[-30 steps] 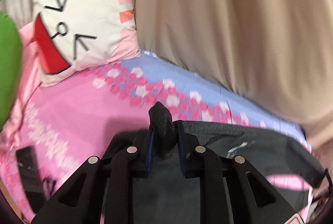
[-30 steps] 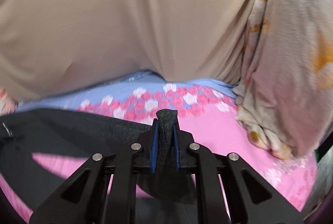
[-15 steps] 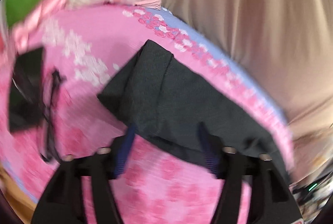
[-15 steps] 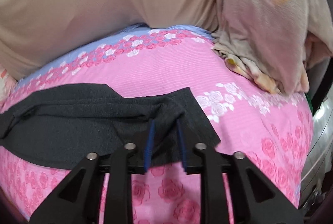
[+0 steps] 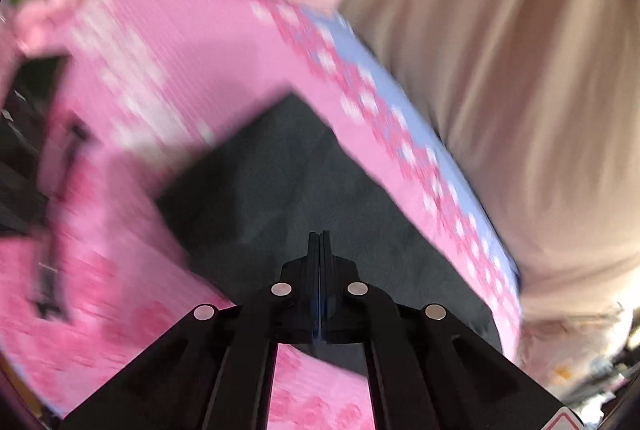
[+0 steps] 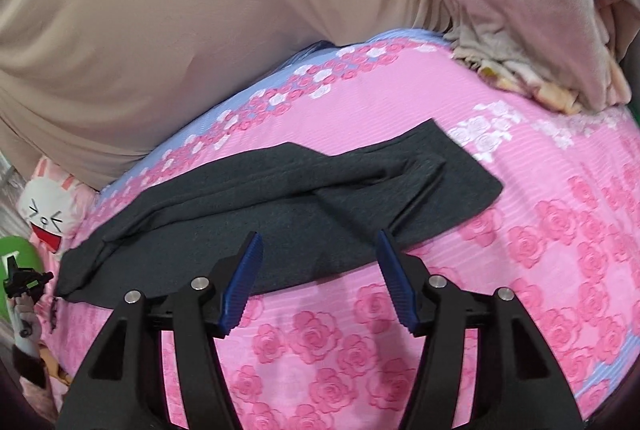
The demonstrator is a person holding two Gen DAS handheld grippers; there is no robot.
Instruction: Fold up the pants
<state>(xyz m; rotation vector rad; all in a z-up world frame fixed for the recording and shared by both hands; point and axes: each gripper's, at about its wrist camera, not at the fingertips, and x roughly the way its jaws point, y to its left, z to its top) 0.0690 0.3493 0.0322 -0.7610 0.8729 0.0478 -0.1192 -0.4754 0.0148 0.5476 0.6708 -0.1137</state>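
Beige curtain (image 6: 160,30) and crumpled blanket (image 6: 520,10) border dark pants (image 6: 280,198) on bedsheet (image 6: 520,250).

The left gripper (image 5: 319,236) has its jaws shut with nothing between them, above dark grey pants (image 5: 280,190) lying flat on the pink floral bedsheet (image 5: 160,70); a beige curtain (image 5: 520,70) hangs behind.

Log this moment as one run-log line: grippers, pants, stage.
left gripper: shut, empty, over pants | right gripper: opening, nothing between pads | dark grey pants: folded strip flat on pink bedsheet | stage: fold laid, both released
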